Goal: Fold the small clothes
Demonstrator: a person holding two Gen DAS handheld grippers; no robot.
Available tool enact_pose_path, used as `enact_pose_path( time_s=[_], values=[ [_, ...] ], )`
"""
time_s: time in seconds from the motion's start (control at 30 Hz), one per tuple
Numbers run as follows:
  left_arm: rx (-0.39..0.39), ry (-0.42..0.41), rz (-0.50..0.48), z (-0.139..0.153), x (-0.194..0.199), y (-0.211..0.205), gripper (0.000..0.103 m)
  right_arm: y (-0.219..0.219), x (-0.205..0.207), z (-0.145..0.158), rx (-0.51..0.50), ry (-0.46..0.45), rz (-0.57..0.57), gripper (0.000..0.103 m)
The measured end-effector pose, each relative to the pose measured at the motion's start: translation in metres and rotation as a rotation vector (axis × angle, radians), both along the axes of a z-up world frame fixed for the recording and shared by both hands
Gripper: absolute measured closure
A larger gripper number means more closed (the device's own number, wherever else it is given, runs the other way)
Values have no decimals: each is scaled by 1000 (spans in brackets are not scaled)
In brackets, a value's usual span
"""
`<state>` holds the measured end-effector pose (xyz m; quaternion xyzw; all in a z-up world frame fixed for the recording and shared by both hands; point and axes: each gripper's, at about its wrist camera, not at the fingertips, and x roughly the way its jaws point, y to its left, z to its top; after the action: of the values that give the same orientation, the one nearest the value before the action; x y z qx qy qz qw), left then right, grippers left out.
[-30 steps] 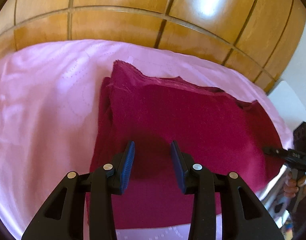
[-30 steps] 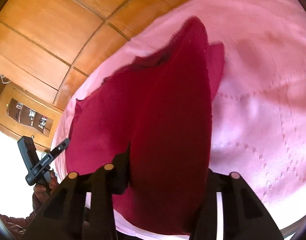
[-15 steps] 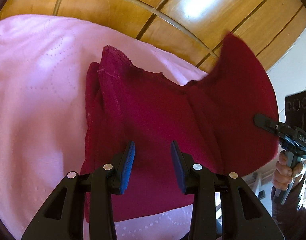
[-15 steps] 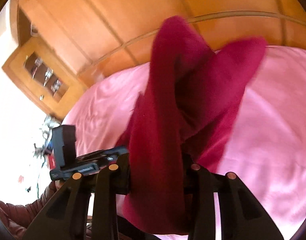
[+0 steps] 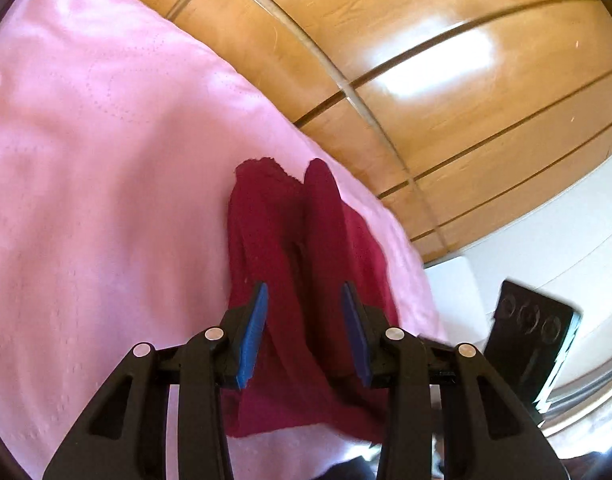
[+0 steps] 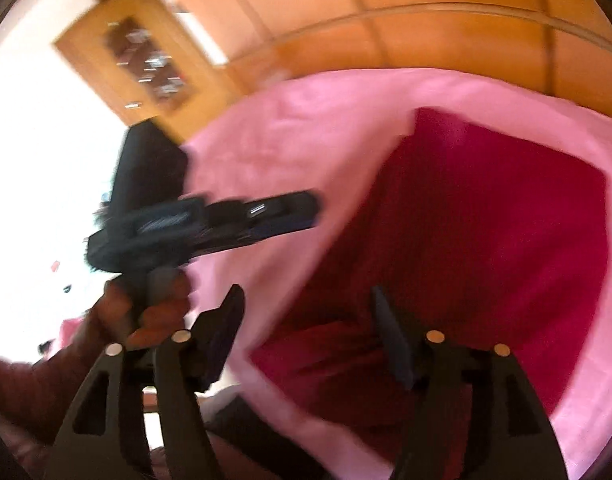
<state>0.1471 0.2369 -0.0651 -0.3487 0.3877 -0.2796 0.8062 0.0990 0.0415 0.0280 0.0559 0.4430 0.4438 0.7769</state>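
The crimson garment [image 5: 306, 264] lies on the pink bedspread [image 5: 106, 184], doubled over itself into a narrower shape. In the right wrist view it [image 6: 485, 240] reads as a roughly rectangular panel with a bunched near end, though that view is blurred.

The left tool [image 5: 304, 332] hovers just above the garment's near part, its blue-padded fingers [image 5: 252, 340] apart and holding nothing. The right tool [image 6: 306, 344] is likewise spread wide, with no cloth between its fingers, above the garment's near edge.

Judgement: one fold appears laid down and released. The next move likely calls for taking a free end or corner and bringing it across, or flattening the raised ridge along the middle.

Edges and room: the garment sits close to the bed's near right edge, so a pull that way risks dragging it off. Open bedspread extends well to the left and beyond. The wooden headboard [image 5: 425, 80] bounds the far side. The two tools work close together, with the left one [image 6: 210, 220] crossing the right view; collision is possible.
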Motion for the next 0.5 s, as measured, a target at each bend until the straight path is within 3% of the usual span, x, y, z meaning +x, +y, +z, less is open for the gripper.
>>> enact_pose_path(
  time_s=[0.1, 0.2, 0.3, 0.37, 0.5],
  values=[
    [-32, 11, 13, 3, -3, 4, 48, -31, -6, 1, 85, 32, -9, 31],
    [-72, 6, 3, 10, -3, 4, 48, -68, -15, 5, 139, 20, -85, 32],
    [-56, -13, -51, 25, 1, -10, 48, -106, -21, -5, 115, 10, -205, 38],
    [-24, -19, -97, 33, 5, -30, 40, -120, -20, -16, 72, 3, -261, 47],
    [59, -2, -155, 36, 13, -65, 33, -116, -27, -34, 1, -9, -269, 49]
  ],
)
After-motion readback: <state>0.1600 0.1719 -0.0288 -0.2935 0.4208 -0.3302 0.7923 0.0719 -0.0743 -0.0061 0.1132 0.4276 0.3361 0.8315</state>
